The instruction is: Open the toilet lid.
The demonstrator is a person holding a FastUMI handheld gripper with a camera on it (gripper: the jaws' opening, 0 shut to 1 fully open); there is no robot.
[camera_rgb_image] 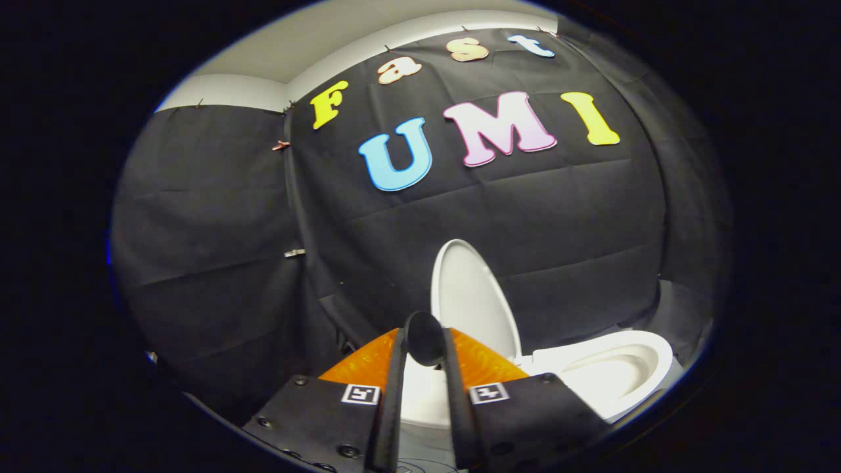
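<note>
Two fingers (424,368) stand a narrow gap apart, nothing pressed between them; a dark round knob (424,337) sits at their tips. Just beyond them the toilet lid (470,295) stands raised, upright against the black cloth wall (263,230). It is a smooth white oval with a glossy sheen. Beside it, the white bowl (611,368) lies open, its rim rounded.
</note>
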